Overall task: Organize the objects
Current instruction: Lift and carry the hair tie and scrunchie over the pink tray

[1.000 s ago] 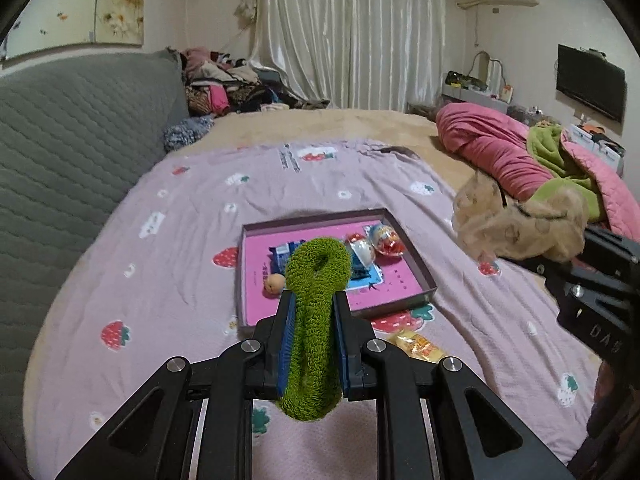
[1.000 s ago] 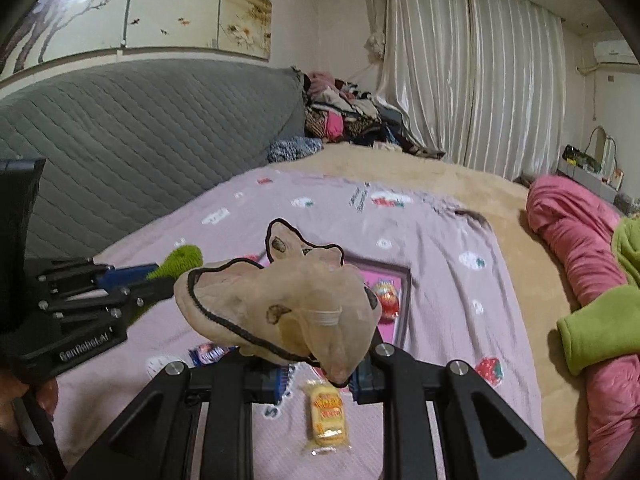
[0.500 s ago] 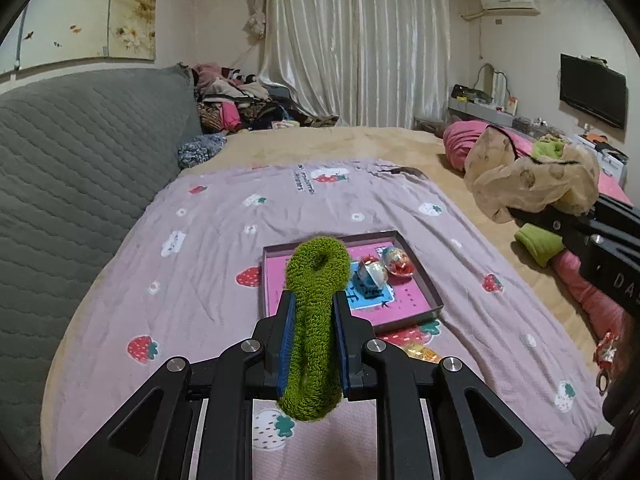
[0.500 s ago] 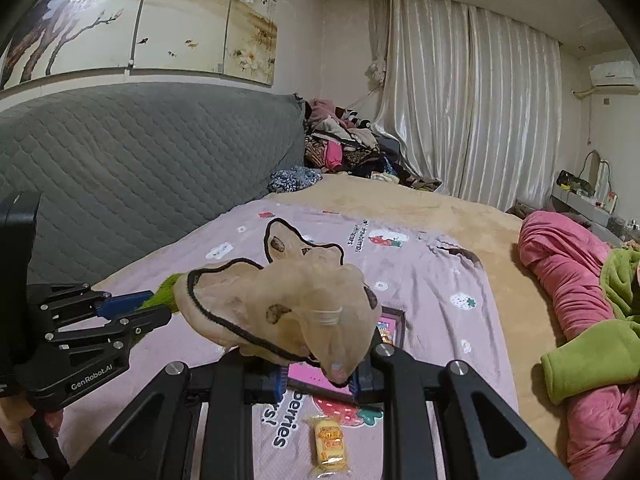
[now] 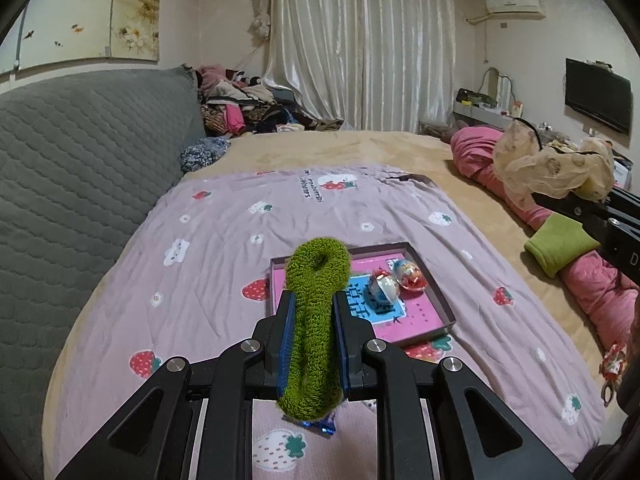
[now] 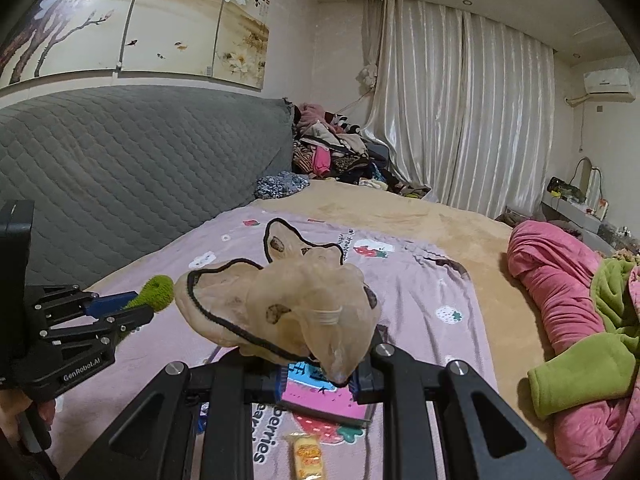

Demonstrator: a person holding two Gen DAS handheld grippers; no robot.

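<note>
My left gripper (image 5: pixel 313 312) is shut on a fuzzy green hair scrunchie (image 5: pixel 316 280), squeezed upright between the blue pads, above the bed. My right gripper (image 6: pixel 320 376) is shut on a sheer beige scrunchie (image 6: pixel 288 304) with black edging that bulges over the fingers. Each gripper shows in the other view: the right one (image 5: pixel 592 216) at the right edge, the left one (image 6: pixel 120 312) at the left. Below lies a shallow box (image 5: pixel 440 312) with a pink base; it holds two shiny round toys (image 5: pixel 400 276) and a blue packet.
A pink strawberry-print sheet (image 5: pixel 240 240) covers the bed beside a grey quilted headboard (image 5: pixel 80 160). A yellow snack packet (image 6: pixel 308 454) and a small blue wrapper (image 5: pixel 320 424) lie near the box. A pink and green blanket (image 6: pixel 580 320) lies to the right, and clothes are piled at the far end.
Both grippers have risen with their scrunchies still held. The box and sheet now sit lower and farther off, and more of the room shows.
</note>
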